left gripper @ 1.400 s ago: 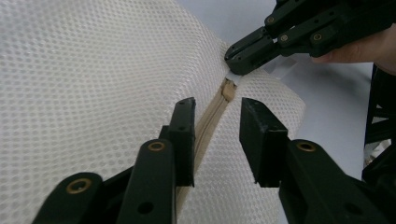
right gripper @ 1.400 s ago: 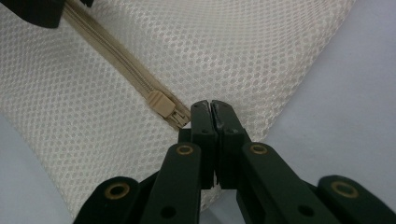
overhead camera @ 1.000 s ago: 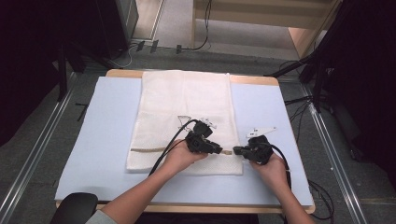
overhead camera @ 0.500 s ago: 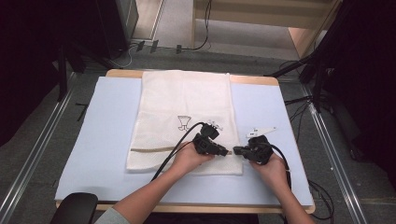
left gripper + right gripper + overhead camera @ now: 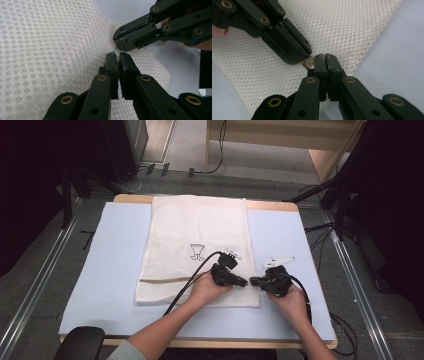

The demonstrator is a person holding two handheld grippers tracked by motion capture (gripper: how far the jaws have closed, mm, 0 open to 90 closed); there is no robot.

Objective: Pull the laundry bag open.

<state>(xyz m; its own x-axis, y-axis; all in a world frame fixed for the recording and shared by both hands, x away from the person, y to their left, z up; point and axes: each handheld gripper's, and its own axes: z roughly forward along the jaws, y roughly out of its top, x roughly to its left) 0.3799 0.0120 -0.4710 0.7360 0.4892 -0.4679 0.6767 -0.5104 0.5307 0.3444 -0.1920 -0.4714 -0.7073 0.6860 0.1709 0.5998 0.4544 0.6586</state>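
Note:
A white mesh bag (image 5: 195, 227) lies flat on the light blue mat (image 5: 110, 250). Both grippers meet tip to tip at its near right corner. My left gripper (image 5: 244, 282) (image 5: 116, 56) has just been closing, and its jaws are now shut on the tan zipper pull (image 5: 307, 62), which pokes out from between them in the right gripper view. Facing it, my right gripper (image 5: 254, 281) (image 5: 325, 57) is shut on the bag's mesh edge (image 5: 342, 62) right beside the pull. The mesh bulges up a little around both tips.
A small white tag (image 5: 278, 261) lies on the mat just beyond the right gripper. The bag carries a small black print (image 5: 197, 251) mid-way, and its zipper seam (image 5: 160, 280) runs along the near end. The table's wooden edge (image 5: 270, 206) shows at the far side.
My left gripper has slid right and a little down along the bag's near end until its tips meet the right gripper's. The right hand has stayed put.

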